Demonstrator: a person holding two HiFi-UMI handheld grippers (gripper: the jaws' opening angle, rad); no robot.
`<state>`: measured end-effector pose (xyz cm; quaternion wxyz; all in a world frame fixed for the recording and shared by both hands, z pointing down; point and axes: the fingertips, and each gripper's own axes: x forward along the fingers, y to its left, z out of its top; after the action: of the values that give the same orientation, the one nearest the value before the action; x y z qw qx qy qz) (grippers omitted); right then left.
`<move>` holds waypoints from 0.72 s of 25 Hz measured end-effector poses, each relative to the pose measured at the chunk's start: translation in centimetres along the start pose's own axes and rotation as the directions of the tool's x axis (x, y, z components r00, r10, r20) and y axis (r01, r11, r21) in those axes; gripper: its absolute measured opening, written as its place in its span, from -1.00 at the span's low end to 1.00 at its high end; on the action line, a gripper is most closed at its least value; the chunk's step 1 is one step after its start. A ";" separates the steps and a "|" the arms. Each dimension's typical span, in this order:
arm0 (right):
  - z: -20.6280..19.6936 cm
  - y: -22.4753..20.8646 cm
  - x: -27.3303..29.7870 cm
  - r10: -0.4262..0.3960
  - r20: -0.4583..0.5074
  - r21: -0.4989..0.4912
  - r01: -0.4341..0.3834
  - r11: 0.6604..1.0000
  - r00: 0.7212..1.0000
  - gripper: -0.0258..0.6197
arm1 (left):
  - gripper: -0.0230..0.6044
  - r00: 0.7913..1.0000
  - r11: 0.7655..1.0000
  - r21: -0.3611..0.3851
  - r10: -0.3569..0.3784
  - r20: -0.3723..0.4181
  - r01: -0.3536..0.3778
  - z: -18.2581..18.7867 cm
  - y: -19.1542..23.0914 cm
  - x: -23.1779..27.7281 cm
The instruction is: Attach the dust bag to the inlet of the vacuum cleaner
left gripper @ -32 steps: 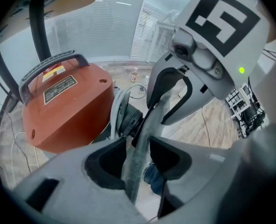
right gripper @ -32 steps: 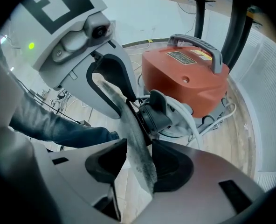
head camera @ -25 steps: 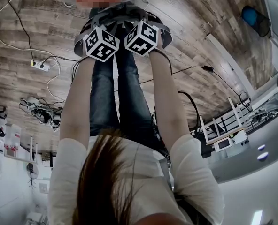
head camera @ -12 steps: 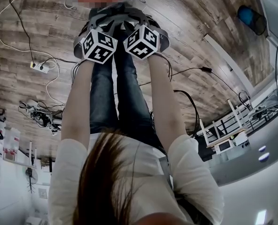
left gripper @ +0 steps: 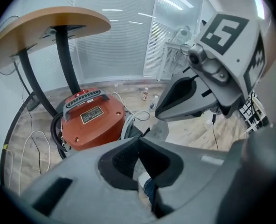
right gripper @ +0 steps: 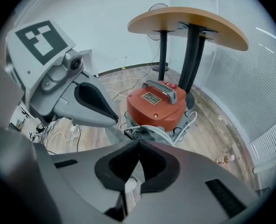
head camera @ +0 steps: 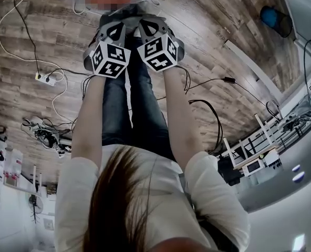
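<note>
The red vacuum cleaner (left gripper: 93,120) (right gripper: 156,104) stands on the wooden floor under a round table, black handle on top. A white hose (right gripper: 175,129) and dark parts lie at its front. A grey cloth-like piece (left gripper: 160,129) lies beside them; I cannot tell whether it is the dust bag. My left gripper (head camera: 115,29) (left gripper: 138,139) and right gripper (head camera: 147,26) (right gripper: 139,143) hang side by side above the floor, short of the vacuum. Both have just closed and are shut, with nothing between their pads.
The round wood-topped table (left gripper: 49,27) (right gripper: 189,22) on dark legs stands over the vacuum. Small bottles (left gripper: 145,94) lie on the floor behind it. A power strip with white cables (head camera: 46,77) lies to the left. The person's legs are below the grippers.
In the head view both grippers' jaws stood spread wide a second ago and are now closed. Both hands have risen toward the camera and tilted.
</note>
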<state>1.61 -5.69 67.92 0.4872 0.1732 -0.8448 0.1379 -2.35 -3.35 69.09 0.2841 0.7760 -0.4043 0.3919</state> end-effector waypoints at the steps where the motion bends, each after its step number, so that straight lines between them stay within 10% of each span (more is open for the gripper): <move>1: 0.5 -0.2 -0.5 -0.011 0.020 0.021 0.011 1.000 1.000 -0.91 | -0.87 1.000 1.000 -0.005 0.012 0.012 -0.012 0.3 0.1 -0.5; 18: 9.3 -4.1 -12.7 -0.229 0.276 0.339 0.128 0.932 0.933 -0.92 | -0.87 0.954 0.979 -0.129 0.186 0.237 -0.158 10.9 2.6 -10.8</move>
<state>2.11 -11.08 52.59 0.3247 0.3453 -0.8584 0.1964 -4.40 -8.57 54.62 0.2379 0.7641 -0.5235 0.2926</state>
